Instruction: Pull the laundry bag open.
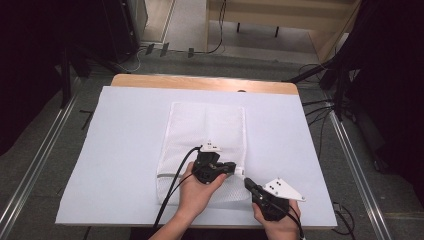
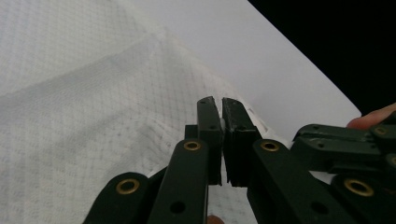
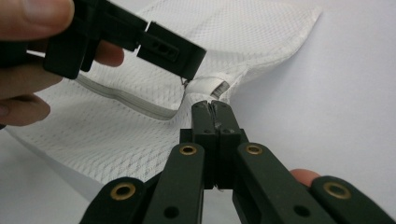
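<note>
Mesh bag's zipper end pinched between two grippers

The mesh bag (image 1: 205, 150) lies lengthwise on the bench (image 1: 125, 150); left gripper (image 1: 235, 169) is clenched on its zipper pull, right gripper (image 1: 248, 183) just beside, jaws closed, apparently empty.

Zipper pull (image 3: 187, 82) hidden behind left gripper (image 3: 170, 53) fingers.
</note>
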Demonstrator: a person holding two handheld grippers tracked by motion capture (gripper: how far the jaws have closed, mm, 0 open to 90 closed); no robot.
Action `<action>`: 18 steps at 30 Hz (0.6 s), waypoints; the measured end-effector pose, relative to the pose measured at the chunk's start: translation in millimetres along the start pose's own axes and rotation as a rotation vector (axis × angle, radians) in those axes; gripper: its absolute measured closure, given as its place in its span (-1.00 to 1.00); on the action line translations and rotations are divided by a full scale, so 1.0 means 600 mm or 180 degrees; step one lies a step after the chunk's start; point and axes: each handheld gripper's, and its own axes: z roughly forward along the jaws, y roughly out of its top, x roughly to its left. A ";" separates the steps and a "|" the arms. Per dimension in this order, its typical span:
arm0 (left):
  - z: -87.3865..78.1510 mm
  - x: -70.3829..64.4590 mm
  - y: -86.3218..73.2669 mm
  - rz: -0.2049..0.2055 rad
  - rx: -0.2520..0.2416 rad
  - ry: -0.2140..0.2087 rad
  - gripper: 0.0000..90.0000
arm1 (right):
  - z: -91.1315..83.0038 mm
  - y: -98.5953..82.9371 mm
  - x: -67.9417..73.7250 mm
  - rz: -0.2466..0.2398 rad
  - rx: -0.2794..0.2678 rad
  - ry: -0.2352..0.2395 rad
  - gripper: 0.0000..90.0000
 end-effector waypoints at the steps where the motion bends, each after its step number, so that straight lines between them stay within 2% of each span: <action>1: -0.001 0.001 -0.003 0.0024 -0.0018 0.0049 0.94 | -0.001 0.000 0.001 0.0008 -0.0021 -0.0015 1.00; 4: -0.005 0.005 -0.012 0.0047 -0.0064 0.0129 0.94 | -0.006 0.004 0.003 0.0019 -0.0078 -0.0044 1.00; 11: -0.026 0.035 -0.034 -0.0013 -0.0063 0.0308 0.94 | -0.009 0.005 -0.003 0.0029 -0.0025 -0.0080 1.00; 17: -0.073 0.079 -0.057 -0.0147 -0.0058 0.0410 0.94 | -0.014 0.004 -0.009 0.0064 -0.0011 -0.0086 1.00; 18: -0.082 0.087 -0.062 -0.0164 -0.0057 0.0488 0.94 | -0.014 0.004 -0.009 0.0073 0.0002 -0.0088 1.00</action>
